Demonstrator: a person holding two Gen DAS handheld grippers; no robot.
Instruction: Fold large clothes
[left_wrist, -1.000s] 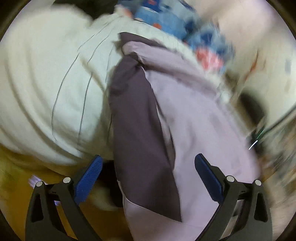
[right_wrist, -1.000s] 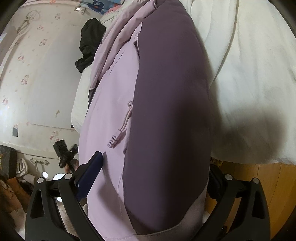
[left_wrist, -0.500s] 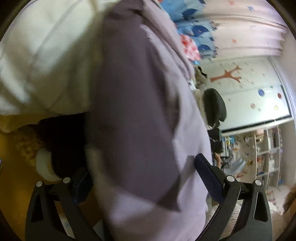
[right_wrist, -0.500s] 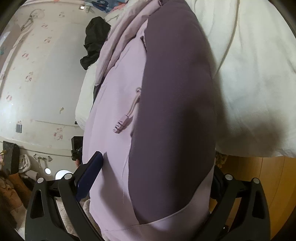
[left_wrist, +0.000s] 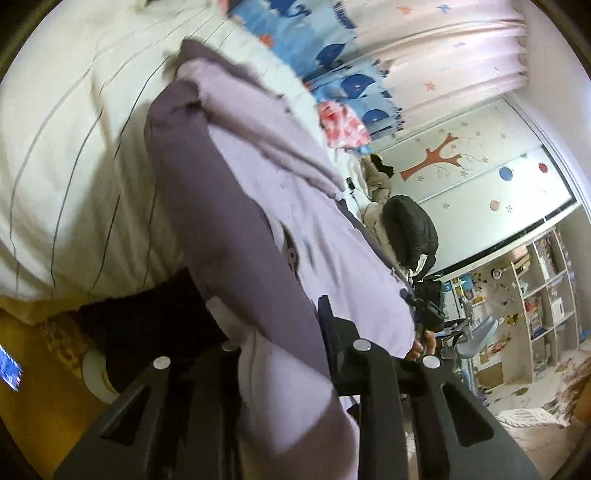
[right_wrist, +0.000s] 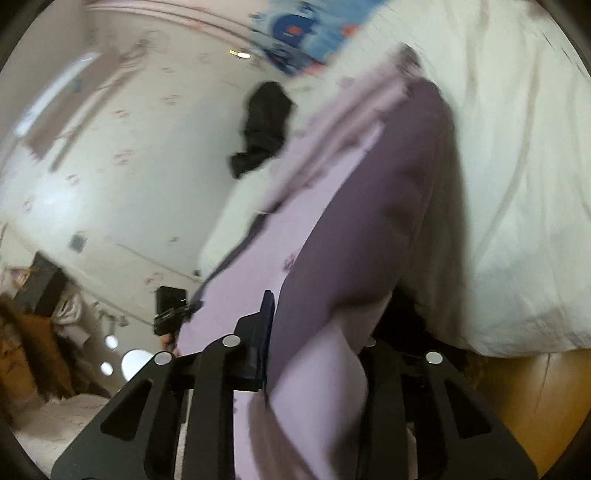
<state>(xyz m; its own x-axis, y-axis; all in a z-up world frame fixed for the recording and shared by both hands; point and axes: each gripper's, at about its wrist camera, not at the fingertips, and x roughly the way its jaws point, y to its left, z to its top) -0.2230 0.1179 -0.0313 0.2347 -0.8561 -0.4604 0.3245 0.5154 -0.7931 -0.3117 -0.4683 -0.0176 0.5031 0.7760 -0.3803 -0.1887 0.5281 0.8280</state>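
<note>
On the bed (left_wrist: 66, 155), over its white striped cover, lies the lilac and purple jacket (left_wrist: 236, 206), its near edge off the bedside. The left tool (left_wrist: 280, 332) is clamped on that edge. The right tool (right_wrist: 317, 332) is closing, jacket fabric pinched between its pads.

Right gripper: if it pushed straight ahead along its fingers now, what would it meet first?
The purple jacket itself: the right gripper is closing on its hem, and the cloth runs straight ahead from there. Beyond lies the white bedding, though depth is hard to judge.
</note>
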